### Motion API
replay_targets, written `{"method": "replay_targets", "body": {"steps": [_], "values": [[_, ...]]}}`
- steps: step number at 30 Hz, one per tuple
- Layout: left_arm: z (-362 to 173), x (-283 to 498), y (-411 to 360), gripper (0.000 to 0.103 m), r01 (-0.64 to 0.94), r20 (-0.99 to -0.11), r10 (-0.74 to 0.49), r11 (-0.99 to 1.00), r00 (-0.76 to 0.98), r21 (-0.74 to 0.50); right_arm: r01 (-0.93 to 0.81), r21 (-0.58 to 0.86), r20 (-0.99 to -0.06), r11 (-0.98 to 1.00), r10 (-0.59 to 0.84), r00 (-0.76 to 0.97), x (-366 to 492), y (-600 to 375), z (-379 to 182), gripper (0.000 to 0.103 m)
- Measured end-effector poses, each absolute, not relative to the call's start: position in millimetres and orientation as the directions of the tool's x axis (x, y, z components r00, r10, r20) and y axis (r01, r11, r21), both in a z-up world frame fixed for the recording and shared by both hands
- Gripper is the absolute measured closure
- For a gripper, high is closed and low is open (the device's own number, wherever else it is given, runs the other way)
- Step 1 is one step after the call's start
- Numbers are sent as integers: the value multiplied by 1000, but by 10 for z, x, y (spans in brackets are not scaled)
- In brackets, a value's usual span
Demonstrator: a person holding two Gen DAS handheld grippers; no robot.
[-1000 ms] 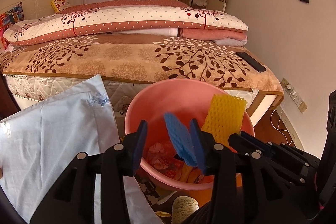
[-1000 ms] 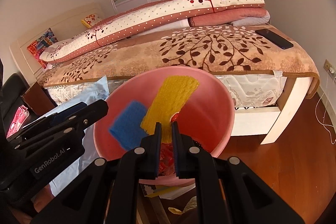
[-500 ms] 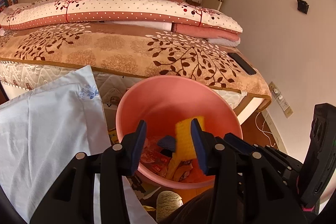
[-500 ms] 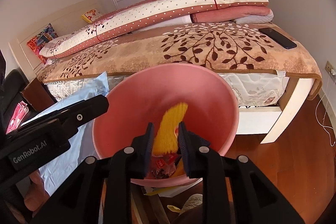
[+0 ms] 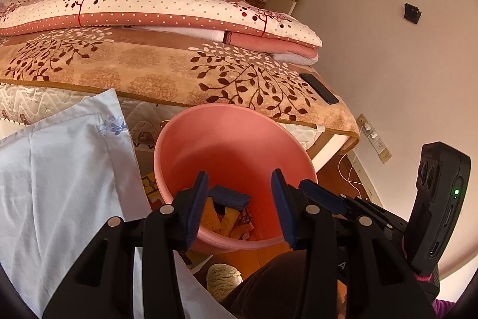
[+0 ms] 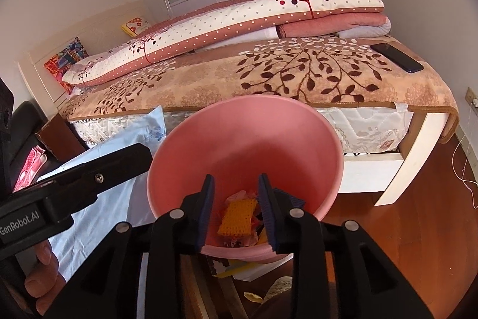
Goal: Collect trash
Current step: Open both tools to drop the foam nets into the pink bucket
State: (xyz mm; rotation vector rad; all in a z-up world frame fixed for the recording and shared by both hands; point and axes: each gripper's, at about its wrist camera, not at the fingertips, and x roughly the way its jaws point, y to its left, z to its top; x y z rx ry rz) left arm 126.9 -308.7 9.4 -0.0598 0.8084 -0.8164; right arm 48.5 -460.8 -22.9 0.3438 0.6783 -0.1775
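Both grippers hang over the round pink plastic bin (image 5: 239, 145), which stands in front of the near side of the bed with the brown leaf-pattern blanket (image 5: 179, 71). They point down into the bin's mouth, probably because that lets trash fall straight inside.

The left gripper (image 5: 239, 199) has its jaws spread and nothing is between them. Through the gap one sees a flat dark blue foam piece (image 5: 228, 196) lying on top of the pile at the bottom of the bin.

The right gripper (image 6: 236, 208) has its jaws opening, and they hold nothing. Below them, in the bin, lies a yellow-orange foam net sleeve (image 6: 239, 214) among some coloured wrappers (image 6: 239, 195). It rests loose on the other trash, well apart from the pads, so I judge it is already delivered.

So two pieces of trash are inside the bin. More remains: on the brown wooden floor (image 6: 418, 229), near the foot of the bin, a small pale yellow scrap (image 6: 253, 297) and a beige crumpled lump (image 6: 277, 287) are visible. I think they are next to be collected.

To the left of the bin lies a light blue cloth with embroidered flowers (image 5: 59, 169). A black phone (image 5: 319, 88) lies on the far right corner of the bed; it is not trash.
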Motion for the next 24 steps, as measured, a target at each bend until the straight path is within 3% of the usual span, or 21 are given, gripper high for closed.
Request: {"method": "replay_targets", "body": {"steps": [22,23,24], "values": [[288,875,-2660,58,581,-549,-619,768,562,-271,234,221,-582,947,-65,811,124,-4319,-8,54],[295,851,-2641,57,585,-544,-622,765,563,-269,233,219,-582,947,-65,811,110,-4309,-5,54],[301,825,-2625,51,587,-541,-622,765,566,-267,232,218,-581,948,-65,811,95,-4296,-1,54]]}}
